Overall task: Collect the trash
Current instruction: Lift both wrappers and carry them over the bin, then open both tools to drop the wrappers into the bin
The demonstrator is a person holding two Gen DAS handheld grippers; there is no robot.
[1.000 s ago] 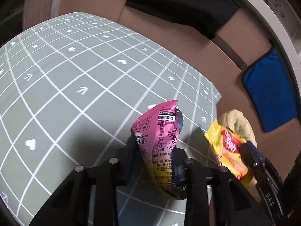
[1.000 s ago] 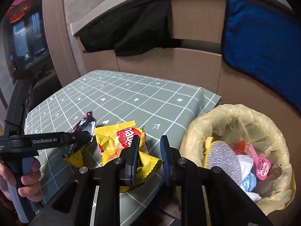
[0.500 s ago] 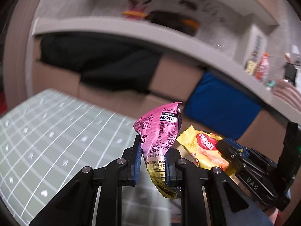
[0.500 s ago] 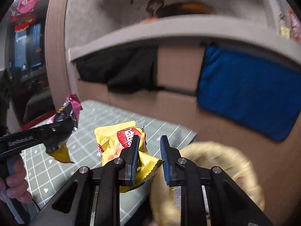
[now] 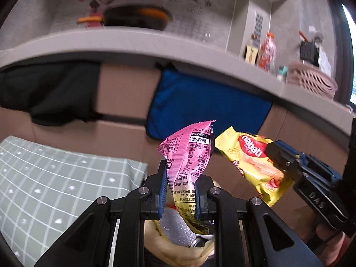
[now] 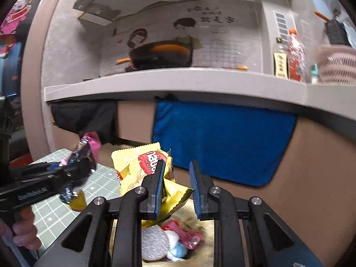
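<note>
My left gripper [image 5: 180, 178] is shut on a pink snack wrapper [image 5: 189, 151] and holds it above the yellow-lined trash bin [image 5: 184, 249]. The right gripper [image 5: 280, 158] shows to its right with a yellow Nabati wafer wrapper [image 5: 251, 162]. In the right wrist view my right gripper [image 6: 176, 178] has its jaws parted, and the yellow wrapper [image 6: 142, 169] hangs against the left finger over the bin [image 6: 200, 253]. The bin holds a silver disc [image 6: 153, 242] and pink and white scraps. The left gripper [image 6: 73, 173] with the pink wrapper [image 6: 89, 146] is at the left.
The green grid-patterned table [image 5: 55, 178] lies to the left of the bin. Behind are cardboard panels with a blue cloth [image 6: 222, 140] and a black cloth [image 5: 51, 89]. A grey counter above carries a pan [image 6: 160, 55], bottles and a pink basket [image 6: 336, 64].
Both grippers rose and tilted up, moving off the table to above the bin. The right gripper's jaws have opened wider around the yellow wrapper. The left stays shut on the pink wrapper.
</note>
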